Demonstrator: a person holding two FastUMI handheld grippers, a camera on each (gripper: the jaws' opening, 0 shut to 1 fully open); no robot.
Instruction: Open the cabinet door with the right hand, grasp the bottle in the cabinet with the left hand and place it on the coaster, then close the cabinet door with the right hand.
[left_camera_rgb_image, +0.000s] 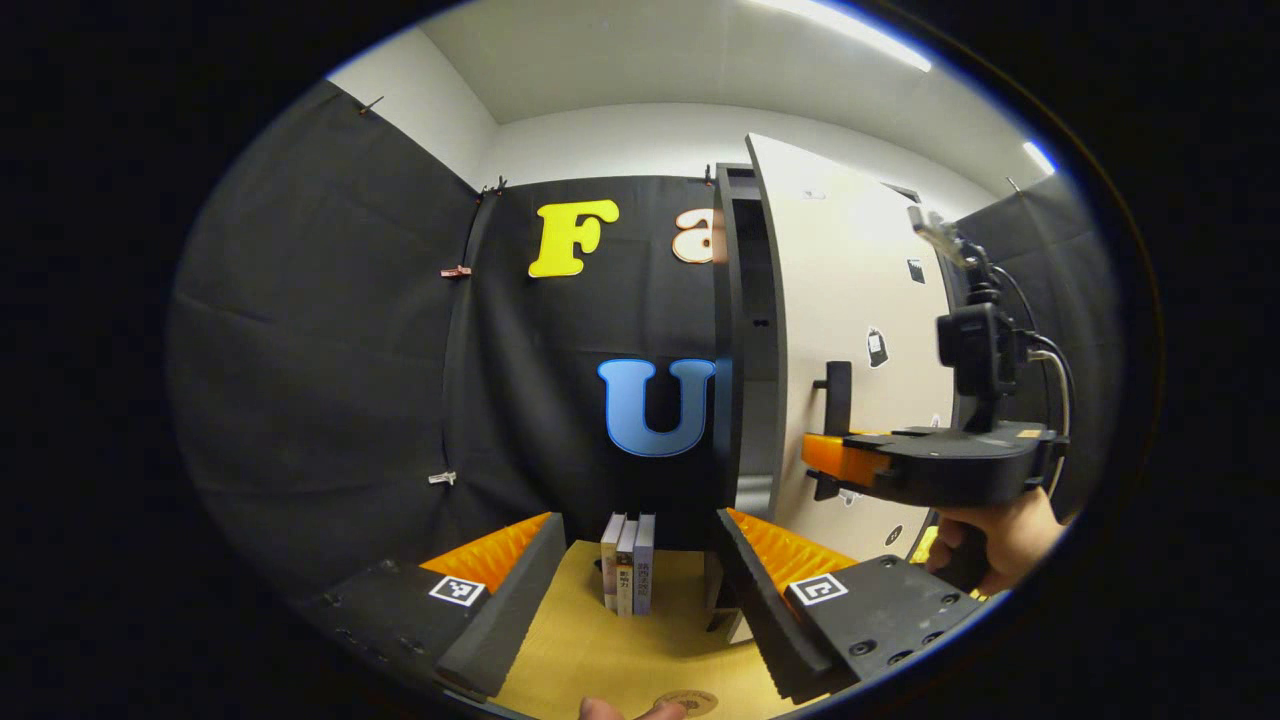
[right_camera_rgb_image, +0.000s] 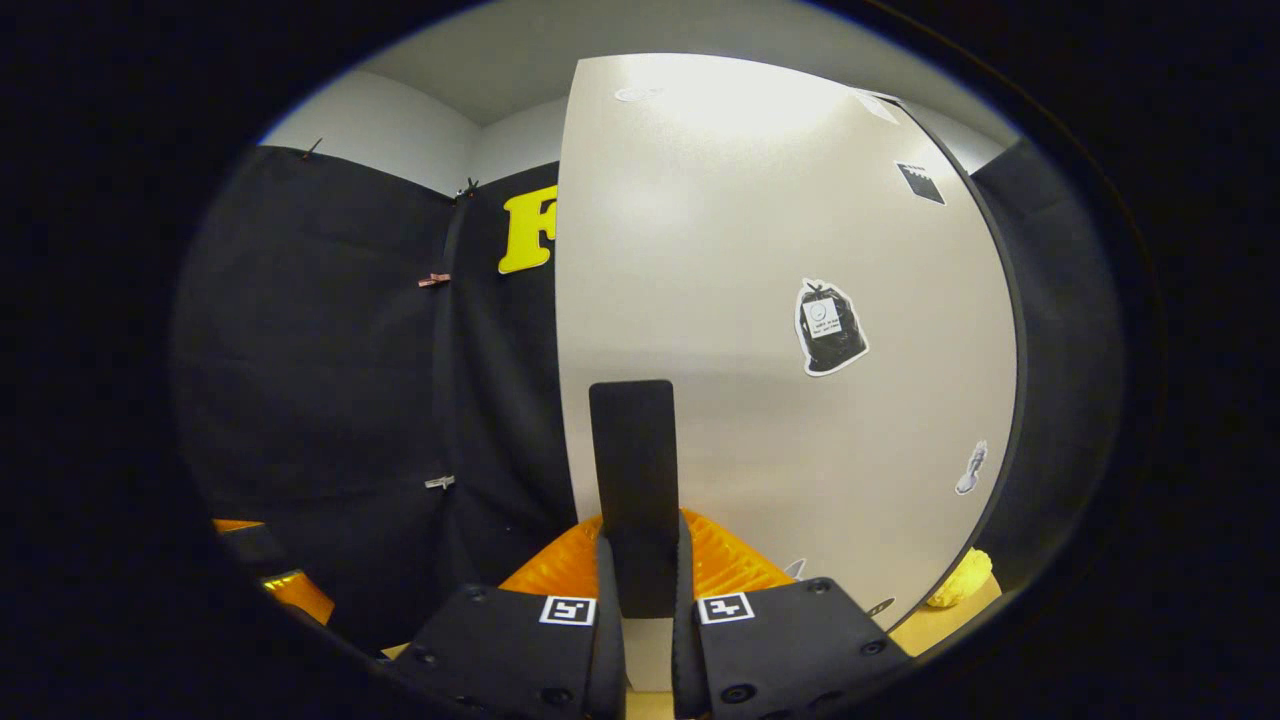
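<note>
**Right gripper clamped on the handle of a partly open door**

The cabinet door stands ajar. The right gripper pinches its handle. The left gripper waits, jaws spread, above the table near the coaster. I cannot see the bottle.

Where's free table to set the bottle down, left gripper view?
Bare table between the left hand-held gripper fingers, from the books forward to the coaster. Crowded right: cabinet door, right hand-held gripper on its handle.
</note>
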